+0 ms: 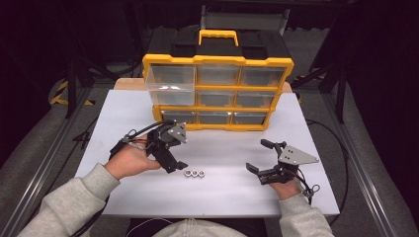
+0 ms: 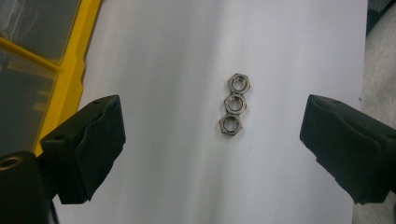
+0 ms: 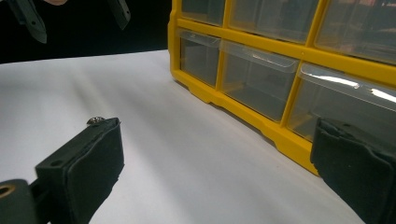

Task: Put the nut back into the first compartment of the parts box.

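Observation:
Three steel hex nuts lie touching in a short row on the white board near its front edge. My left gripper hovers just left of them, open and holding nothing. In the left gripper view the nuts lie ahead between the wide-spread jaws, a little right of centre. My right gripper is open and empty, well to the right of the nuts. In the right gripper view one nut peeks over the left pad, and the open left gripper shows at the top left.
A yellow and black drawer organizer with clear drawers stands at the back of the white board; its top-left drawer is pulled out and looks empty. The organizer's yellow frame lies close ahead of the right gripper. Dark floor surrounds the table.

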Demonstrator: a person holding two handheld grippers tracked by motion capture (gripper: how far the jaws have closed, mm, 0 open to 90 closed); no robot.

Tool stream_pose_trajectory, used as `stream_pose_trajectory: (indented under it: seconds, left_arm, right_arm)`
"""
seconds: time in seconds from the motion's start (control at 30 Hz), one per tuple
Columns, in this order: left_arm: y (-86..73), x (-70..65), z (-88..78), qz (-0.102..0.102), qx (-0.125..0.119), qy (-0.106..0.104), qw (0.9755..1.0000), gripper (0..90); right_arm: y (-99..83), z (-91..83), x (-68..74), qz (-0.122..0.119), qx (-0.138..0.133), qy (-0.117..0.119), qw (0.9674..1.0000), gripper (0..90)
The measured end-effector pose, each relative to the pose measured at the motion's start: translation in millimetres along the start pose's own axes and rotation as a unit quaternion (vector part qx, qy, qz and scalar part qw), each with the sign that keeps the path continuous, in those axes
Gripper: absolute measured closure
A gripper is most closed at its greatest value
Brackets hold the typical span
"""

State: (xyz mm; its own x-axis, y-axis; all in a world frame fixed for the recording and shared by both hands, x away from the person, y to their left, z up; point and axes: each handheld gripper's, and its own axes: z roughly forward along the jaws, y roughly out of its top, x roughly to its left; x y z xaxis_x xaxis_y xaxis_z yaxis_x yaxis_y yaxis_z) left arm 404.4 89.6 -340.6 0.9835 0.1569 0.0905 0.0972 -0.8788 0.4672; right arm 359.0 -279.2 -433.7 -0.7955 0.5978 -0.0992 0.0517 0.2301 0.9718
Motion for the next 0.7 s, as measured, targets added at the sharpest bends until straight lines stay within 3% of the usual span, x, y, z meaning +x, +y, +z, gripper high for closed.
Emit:
stream_pose_trajectory:
  seconds: [0.27,0.7]
  left_arm:
    - [9.5,-0.3,9.3,0.01,0.059,0.006,0.9982,7.7]
    - [8.4,-1.3,35.9,-0.004,0.085,-0.04,0.9956,13.1]
  right_arm:
    - [0.0,0.0,-0.1,-0.001,0.001,0.0,1.0,3.3]
    - [-0.5,0.6,0.3,-0.002,0.006,0.006,1.0,3.3]
